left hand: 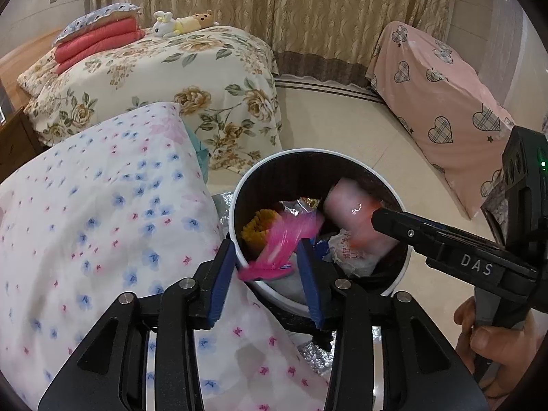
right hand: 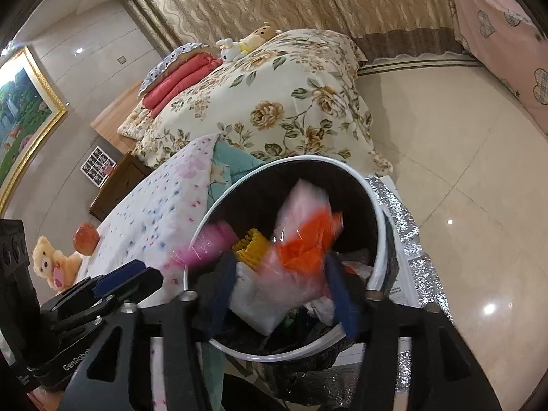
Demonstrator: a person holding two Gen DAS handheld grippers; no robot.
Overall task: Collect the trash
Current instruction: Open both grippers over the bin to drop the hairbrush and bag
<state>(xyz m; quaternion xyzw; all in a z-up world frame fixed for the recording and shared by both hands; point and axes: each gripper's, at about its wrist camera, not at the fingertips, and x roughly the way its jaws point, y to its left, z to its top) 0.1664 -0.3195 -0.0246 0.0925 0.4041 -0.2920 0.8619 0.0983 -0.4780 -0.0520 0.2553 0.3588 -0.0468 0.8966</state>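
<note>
A round trash bin with a white rim and dark inside holds several wrappers and a yellow piece; it also shows in the right wrist view. My left gripper is open over the bin's near rim, and a blurred pink plastic bag hangs loose between its blue pads. My right gripper is open above the bin, with a blurred orange-and-clear plastic bag between its fingers, not pinched. The right gripper also shows in the left wrist view, reaching in from the right.
A bed with a blue-and-pink flowered cover lies just left of the bin. A bed with a floral quilt stands behind. Pink heart-print covered furniture is at right. Silver foil mat lies under the bin on the tiled floor.
</note>
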